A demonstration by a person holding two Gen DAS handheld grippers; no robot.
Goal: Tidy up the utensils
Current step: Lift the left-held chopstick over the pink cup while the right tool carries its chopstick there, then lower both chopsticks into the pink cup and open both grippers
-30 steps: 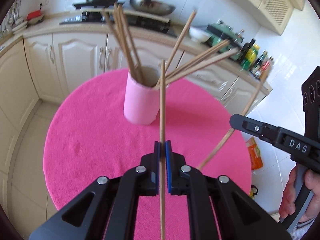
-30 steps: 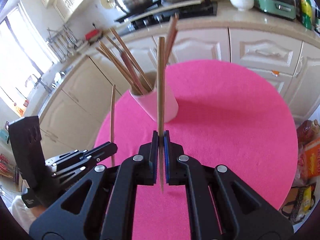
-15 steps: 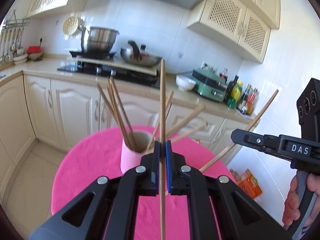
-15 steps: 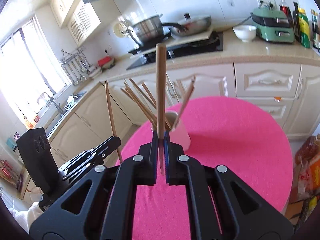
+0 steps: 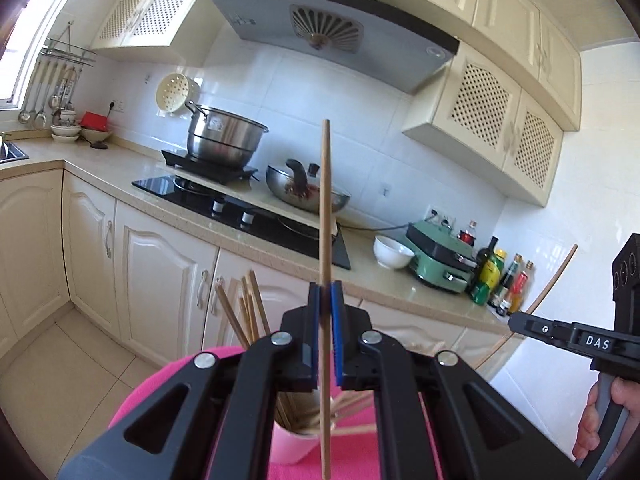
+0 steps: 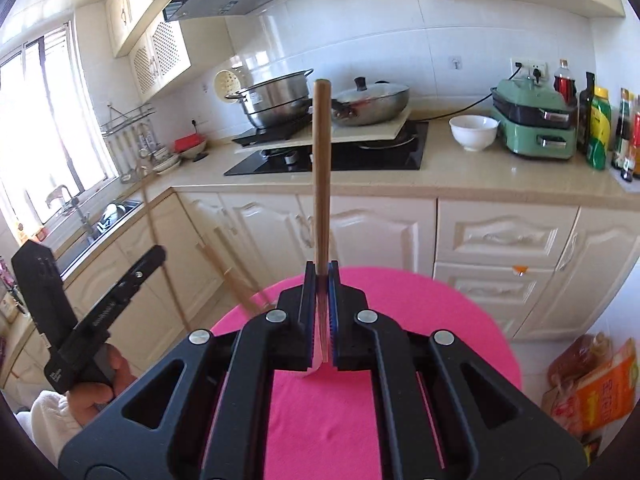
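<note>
Left gripper [image 5: 325,336] and right gripper [image 6: 321,320], each clamped on one upright tan chopstick [image 5: 325,208] [image 6: 321,168], raised over pink table [image 6: 420,300]; cup [image 5: 294,446] of chopsticks below

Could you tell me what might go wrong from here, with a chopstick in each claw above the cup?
1. The left claw pinches its chopstick near mid-length, so it may pivot or slip on the way down.
2. The cup is crowded with splayed sticks; a descending tip could catch one and tip the cup.
3. The right claw holds its chopstick close beside the left claw; the two sticks could clash over the cup.
</note>
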